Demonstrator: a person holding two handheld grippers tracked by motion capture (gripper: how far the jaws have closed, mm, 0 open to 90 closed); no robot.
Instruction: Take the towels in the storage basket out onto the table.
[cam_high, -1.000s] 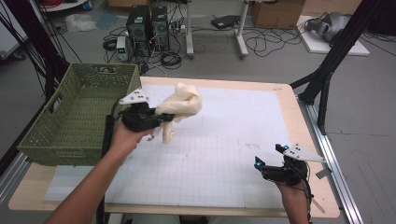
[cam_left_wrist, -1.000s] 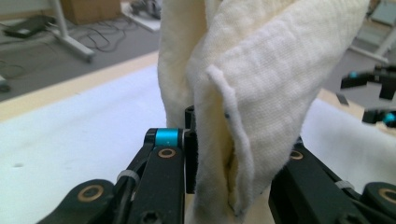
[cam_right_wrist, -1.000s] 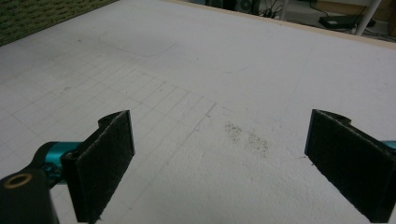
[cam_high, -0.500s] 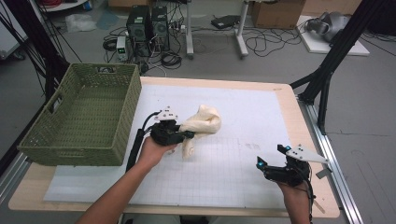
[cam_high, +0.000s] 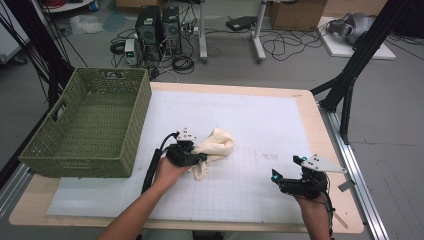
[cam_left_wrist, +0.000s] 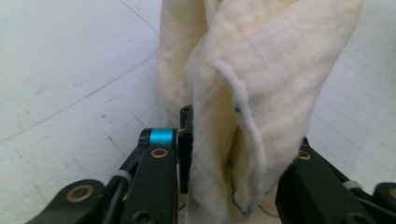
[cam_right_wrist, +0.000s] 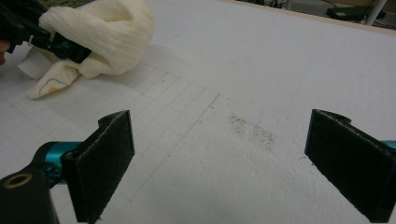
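the left gripper (cam_high: 192, 159) sits low over the white gridded mat (cam_high: 260, 125), just right of the green woven basket (cam_high: 90, 125), with a cream cloth (cam_high: 216, 145) bunched between its jaws; the jaws have just been opening, and in the left gripper view the cloth (cam_left_wrist: 252, 93) fills the gap between the two black jaws and presses against both, so it reads as a loosening grip on the fabric rather than a full release. the cloth lies crumpled on the mat, partly draped over the gripper's front and trailing a corner toward the person's side (that corner shows a faint dark stitched line and a small orange mark in the right gripper view). the right gripper (cam_high: 295, 182) rests near the mat's front right edge, well apart from the cloth, its jaws spread wide with nothing between them; from its own camera the cloth (cam_right_wrist: 102, 32) sits far off at upper left, and a faint grey smudge (cam_right_wrist: 250, 128) marks the mat ahead.
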